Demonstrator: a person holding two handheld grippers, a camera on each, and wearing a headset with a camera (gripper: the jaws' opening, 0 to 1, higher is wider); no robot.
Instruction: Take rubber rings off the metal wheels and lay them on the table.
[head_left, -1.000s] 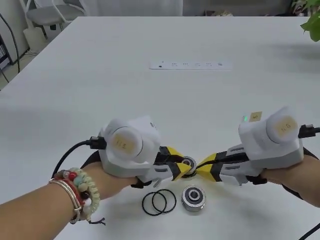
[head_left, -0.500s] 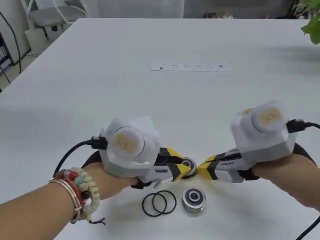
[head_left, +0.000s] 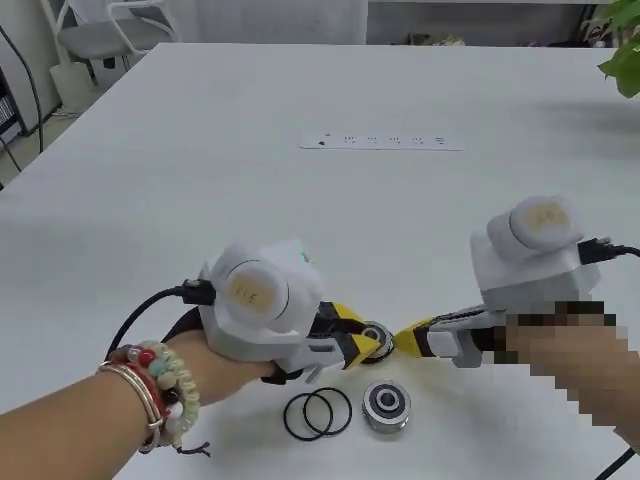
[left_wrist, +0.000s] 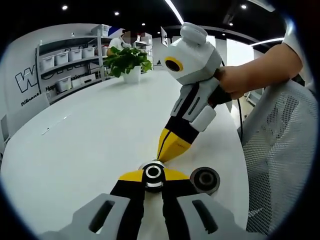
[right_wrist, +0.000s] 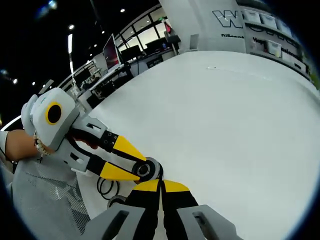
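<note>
My left gripper is shut on a small metal wheel, held just above the white table; in the left gripper view the wheel sits between the yellow tips with a dark band round it. My right gripper comes in from the right, jaws together, tips against the wheel's rim. I cannot tell whether they pinch the band. Two black rubber rings lie overlapping on the table near me, beside a second wheel.
A white power strip lies across the middle of the table. A chair stands past the far left corner and a potted plant at the far right. The table's near edge is close behind the rings.
My right gripper's body has tilted up and swung slightly rightward while its tips stayed at the wheel. The left gripper, rings and second wheel keep their places.
</note>
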